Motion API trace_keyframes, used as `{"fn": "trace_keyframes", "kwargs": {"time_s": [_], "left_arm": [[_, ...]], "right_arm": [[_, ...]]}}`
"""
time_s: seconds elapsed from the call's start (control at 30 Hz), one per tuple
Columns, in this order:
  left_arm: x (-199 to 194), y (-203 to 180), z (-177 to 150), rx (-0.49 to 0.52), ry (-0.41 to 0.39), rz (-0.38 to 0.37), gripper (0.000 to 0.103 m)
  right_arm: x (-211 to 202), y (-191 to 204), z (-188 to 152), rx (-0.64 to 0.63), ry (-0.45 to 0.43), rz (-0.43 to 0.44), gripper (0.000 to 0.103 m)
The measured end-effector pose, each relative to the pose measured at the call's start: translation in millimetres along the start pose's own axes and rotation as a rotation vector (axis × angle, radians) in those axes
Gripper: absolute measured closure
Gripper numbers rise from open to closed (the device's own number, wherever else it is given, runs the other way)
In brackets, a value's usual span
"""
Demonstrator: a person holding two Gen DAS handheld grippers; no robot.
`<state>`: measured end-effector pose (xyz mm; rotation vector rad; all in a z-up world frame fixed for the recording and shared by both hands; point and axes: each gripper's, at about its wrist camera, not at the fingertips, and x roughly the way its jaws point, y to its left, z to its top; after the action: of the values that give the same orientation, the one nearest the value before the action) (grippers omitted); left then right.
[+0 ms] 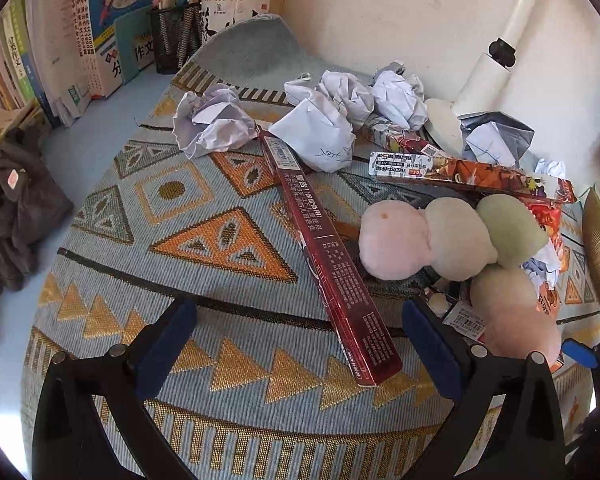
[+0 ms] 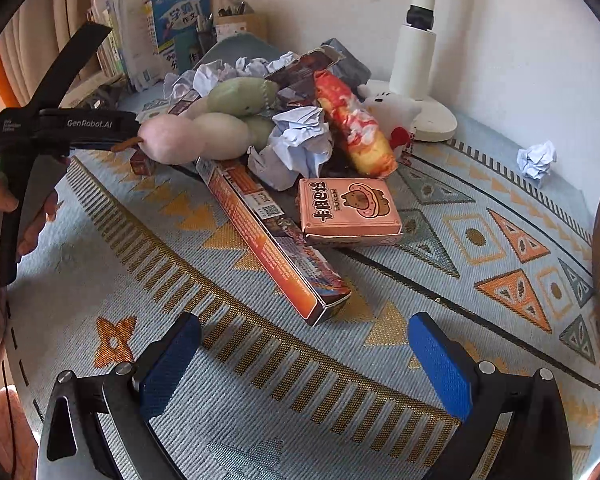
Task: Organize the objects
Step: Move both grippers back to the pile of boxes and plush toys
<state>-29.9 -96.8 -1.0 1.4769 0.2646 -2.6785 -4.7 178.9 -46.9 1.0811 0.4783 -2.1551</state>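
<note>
While both tools hover over the patterned mat (image 1: 220,420), the left gripper (image 1: 300,344) at lower centre has its fingers spread wide, gripping nothing; the right gripper (image 2: 304,360) likewise stands apart and empty. Clutter sits mid-frame: long red box (image 1: 324,256), plush dumplings (image 1: 448,236), crumpled paper (image 1: 212,120), pink card box (image 2: 350,210).

Patterned mat (image 2: 440,288) (boxes (image 2: 274,240), paper wads (image 1: 214,122))

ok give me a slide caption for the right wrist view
Open right gripper faces a cluttered patterned mat: long orange box, pink poker card box, crumpled paper, plush dango skewer.
</note>
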Motion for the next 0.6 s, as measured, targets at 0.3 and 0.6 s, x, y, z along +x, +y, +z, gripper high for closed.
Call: {"fn": "trace_keyframes", "kwargs": {"time_s": [0.3, 0.6], "left_arm": [[4, 2, -13, 0.05, -0.066, 0.116, 0.0], [3, 0, -10, 0.025, -0.077, 0.126, 0.0]], "right_arm": [[11, 0, 12, -0.096, 0.002, 0.102, 0.0], [21, 6, 26, -0.113, -0.001, 0.103, 0.0]]}}
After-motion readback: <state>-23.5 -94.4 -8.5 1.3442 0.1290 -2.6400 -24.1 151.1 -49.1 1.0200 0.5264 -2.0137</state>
